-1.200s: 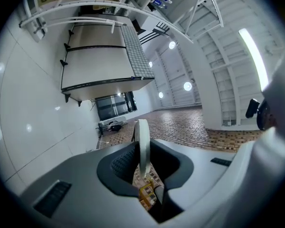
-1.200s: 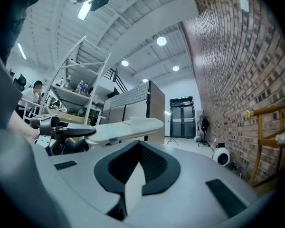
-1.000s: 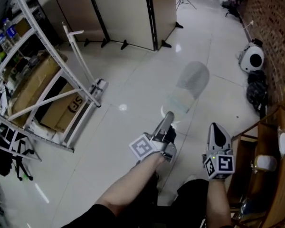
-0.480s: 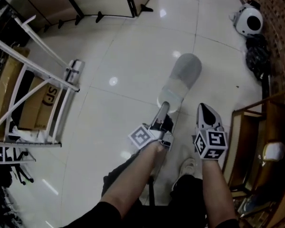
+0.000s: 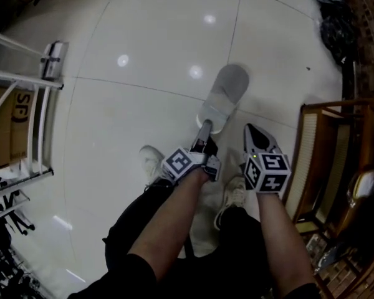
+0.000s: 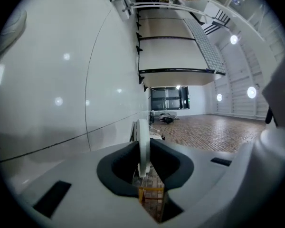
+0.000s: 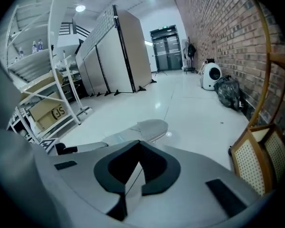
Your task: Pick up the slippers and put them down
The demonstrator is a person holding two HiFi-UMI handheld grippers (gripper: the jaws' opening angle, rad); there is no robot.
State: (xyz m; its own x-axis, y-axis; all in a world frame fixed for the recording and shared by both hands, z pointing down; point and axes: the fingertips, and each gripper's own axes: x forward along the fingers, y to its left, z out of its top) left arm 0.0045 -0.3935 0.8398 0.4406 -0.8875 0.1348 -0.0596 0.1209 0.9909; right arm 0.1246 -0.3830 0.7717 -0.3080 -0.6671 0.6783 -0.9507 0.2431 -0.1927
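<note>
A grey slipper hangs low over the white tiled floor, toe pointing away from me. My left gripper is shut on its near end. In the left gripper view only a thin pale edge of the slipper shows, pinched between the black pads. My right gripper is just right of it, jaws closed to a point with nothing between them. The right gripper view shows the slipper to the upper left of its own jaws. Whether the slipper touches the floor I cannot tell.
A wooden chair with a cane back stands close on the right against a brick wall. A metal rack with a cardboard box is at the left. A black bag lies far right. My white shoes are below the grippers.
Both grippers have come down toward the floor, the left one carrying the slipper with it. The view has tilted further down, and my legs and shoes now show.
</note>
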